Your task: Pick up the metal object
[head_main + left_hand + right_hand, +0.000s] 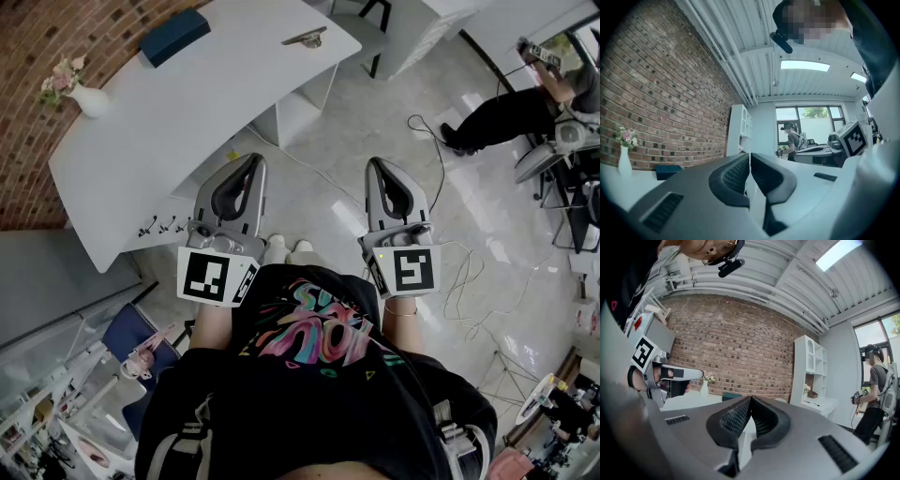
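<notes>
The metal object [305, 38] lies on the white table [169, 122] near its far right corner, well ahead of both grippers. My left gripper [254, 158] is held in front of the person's chest, over the table's near edge, shut with its tips touching and nothing between them. My right gripper [373, 163] hangs level with it over the floor, also shut and empty. In the left gripper view the jaws [750, 154] meet at the tips; in the right gripper view the jaws [750, 399] meet the same way. The metal object is not visible in either gripper view.
A dark blue box [174, 36] rests on the table's far side and a white vase with flowers [82, 97] stands at its left end, by the brick wall. A cable [441, 159] trails over the tiled floor on the right. A person [511, 108] is seated far right.
</notes>
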Tool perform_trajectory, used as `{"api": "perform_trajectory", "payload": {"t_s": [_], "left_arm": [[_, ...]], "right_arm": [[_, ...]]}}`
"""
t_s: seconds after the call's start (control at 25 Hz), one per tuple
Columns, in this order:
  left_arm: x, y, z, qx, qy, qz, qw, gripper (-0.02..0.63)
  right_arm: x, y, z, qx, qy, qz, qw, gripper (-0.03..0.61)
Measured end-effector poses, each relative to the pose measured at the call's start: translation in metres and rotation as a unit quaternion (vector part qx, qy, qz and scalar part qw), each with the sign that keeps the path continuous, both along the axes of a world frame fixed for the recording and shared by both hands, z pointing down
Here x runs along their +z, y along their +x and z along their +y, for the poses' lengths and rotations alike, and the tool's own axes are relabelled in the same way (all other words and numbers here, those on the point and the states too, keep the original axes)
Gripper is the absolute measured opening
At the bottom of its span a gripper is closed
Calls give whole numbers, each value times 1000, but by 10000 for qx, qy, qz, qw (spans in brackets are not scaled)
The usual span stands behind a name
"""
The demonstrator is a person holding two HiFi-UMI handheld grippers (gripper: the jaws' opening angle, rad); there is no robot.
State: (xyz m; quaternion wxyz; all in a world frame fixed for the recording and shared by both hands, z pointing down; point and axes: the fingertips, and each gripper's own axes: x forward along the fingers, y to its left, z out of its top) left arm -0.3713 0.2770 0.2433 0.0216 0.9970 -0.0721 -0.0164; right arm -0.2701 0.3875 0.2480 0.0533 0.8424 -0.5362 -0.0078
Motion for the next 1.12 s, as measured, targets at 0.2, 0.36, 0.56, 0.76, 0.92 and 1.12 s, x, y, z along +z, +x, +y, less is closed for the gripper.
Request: {"api": "perform_trajectory", "payload": {"t_s": [0.2,0.36,0.56,0.76,0.92,1.12], "left_arm": [[-2,-5,2,-84,5,18,10000,31],[-4,-4,6,-135,58,46,9999,31],[-1,0,10,-219,124,35,9997,31],[6,10,-1,-347,102,-55,9993,31],[11,34,-28,-446,65,-64,9990,31],[25,90,-91,-512,2,-55,9987,31]], "right_arm": [[-2,-3,5,-18,9,41,10000,17],[-2,0,11,-30,42,3,10000,17],[3,8,20,-42,34,-33,10000,18],[10,25,14,-92,26,-111,9999,18],[17,50,-13,-169,-31,-142,9998,18],[29,105,-79,-249,-104,-146,9995,18]]}}
